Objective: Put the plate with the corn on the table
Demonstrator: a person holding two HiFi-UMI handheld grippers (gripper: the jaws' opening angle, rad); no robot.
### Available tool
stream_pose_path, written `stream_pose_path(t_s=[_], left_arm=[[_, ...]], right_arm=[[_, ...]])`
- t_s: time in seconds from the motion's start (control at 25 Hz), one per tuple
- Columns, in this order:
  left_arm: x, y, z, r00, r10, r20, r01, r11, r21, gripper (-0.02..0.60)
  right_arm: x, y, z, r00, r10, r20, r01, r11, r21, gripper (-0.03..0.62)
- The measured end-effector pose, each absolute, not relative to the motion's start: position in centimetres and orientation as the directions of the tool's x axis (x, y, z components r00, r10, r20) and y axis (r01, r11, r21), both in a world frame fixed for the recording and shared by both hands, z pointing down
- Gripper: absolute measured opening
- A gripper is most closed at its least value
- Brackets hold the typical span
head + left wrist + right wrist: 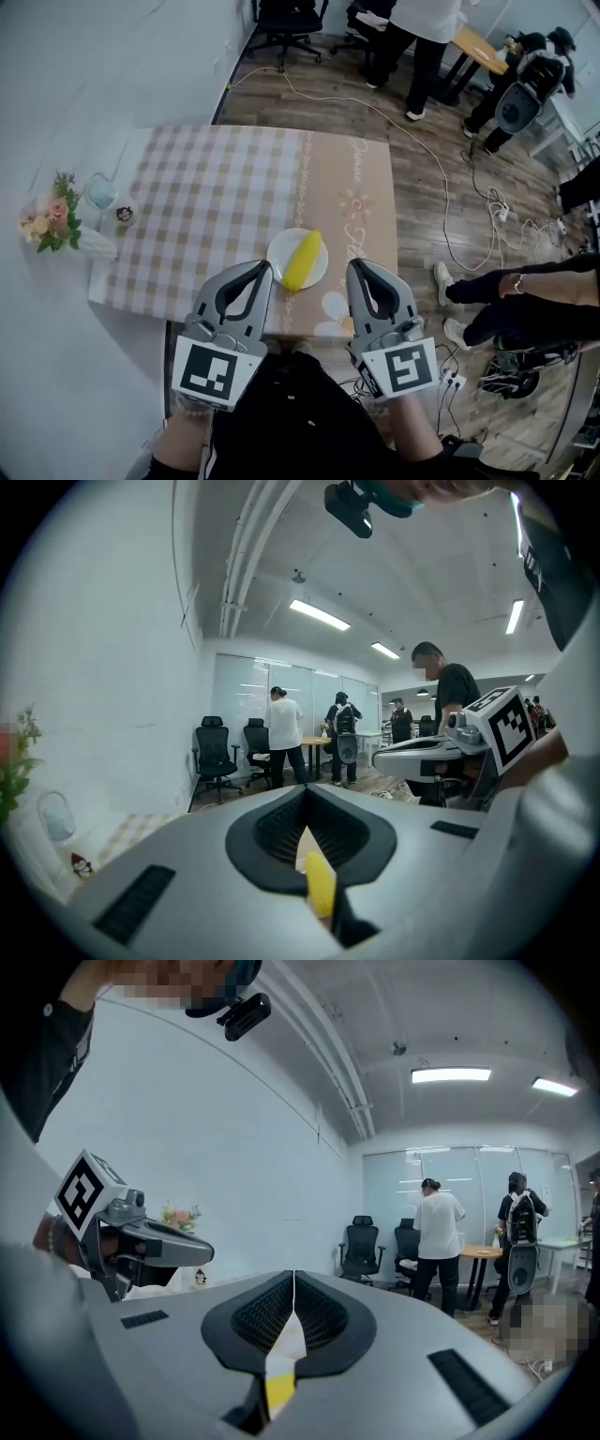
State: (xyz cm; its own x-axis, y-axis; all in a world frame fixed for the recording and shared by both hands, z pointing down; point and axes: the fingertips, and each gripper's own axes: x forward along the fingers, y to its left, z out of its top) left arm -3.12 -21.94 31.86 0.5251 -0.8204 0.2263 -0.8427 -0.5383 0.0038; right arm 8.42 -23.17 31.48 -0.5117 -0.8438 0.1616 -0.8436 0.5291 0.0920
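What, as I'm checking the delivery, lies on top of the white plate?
One yellow corn cob lies on the plate, which rests on the table. The plate's surface beneath the cob is covered and unseen.

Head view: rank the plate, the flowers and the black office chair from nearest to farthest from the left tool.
1. Plate, just right of the left tool.
2. Flowers, far left.
3. Office chair, top, past the table.

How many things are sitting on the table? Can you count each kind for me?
plate: 1
corn: 1
bunch of flowers: 1
cup: 1
small figurine: 1
Total: 5
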Motion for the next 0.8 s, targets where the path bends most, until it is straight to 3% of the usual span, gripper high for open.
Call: stream_pose_path(t_s=[0.8], left_arm=[[-2.38,-22.06,31.71,0.522,-0.822,0.227,-0.843,-0.538,-0.007,0.012]], right_arm=[[9.02,-23.31,31.27,-0.501,-0.850,0.164,-0.842,0.522,0.137,0.041]])
